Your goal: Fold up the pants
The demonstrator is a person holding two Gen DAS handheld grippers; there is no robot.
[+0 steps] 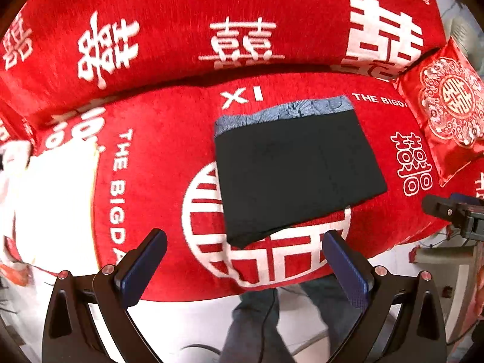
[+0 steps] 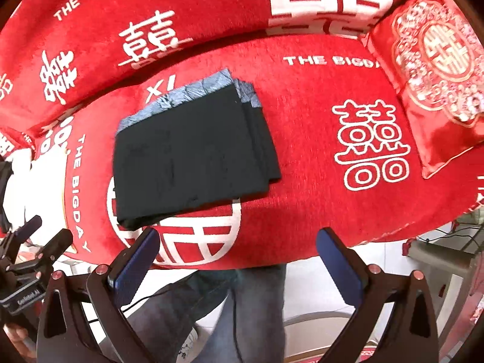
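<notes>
The black pants (image 1: 298,175) lie folded into a flat rectangle on the red sofa seat (image 1: 160,163), with a grey-blue waistband edge (image 1: 284,110) at the far side. They also show in the right wrist view (image 2: 190,157). My left gripper (image 1: 245,239) is open and empty, held above the seat's front edge, just short of the pants' near corner. My right gripper (image 2: 237,236) is open and empty, to the right and in front of the pants. The right gripper also shows at the right edge of the left wrist view (image 1: 453,211).
A red embroidered cushion (image 1: 450,106) leans at the sofa's right end. A white cloth (image 1: 54,199) lies at the seat's left. The red backrest (image 1: 211,24) rises behind. A person's jeans-clad legs (image 1: 257,326) and white floor are below the seat edge.
</notes>
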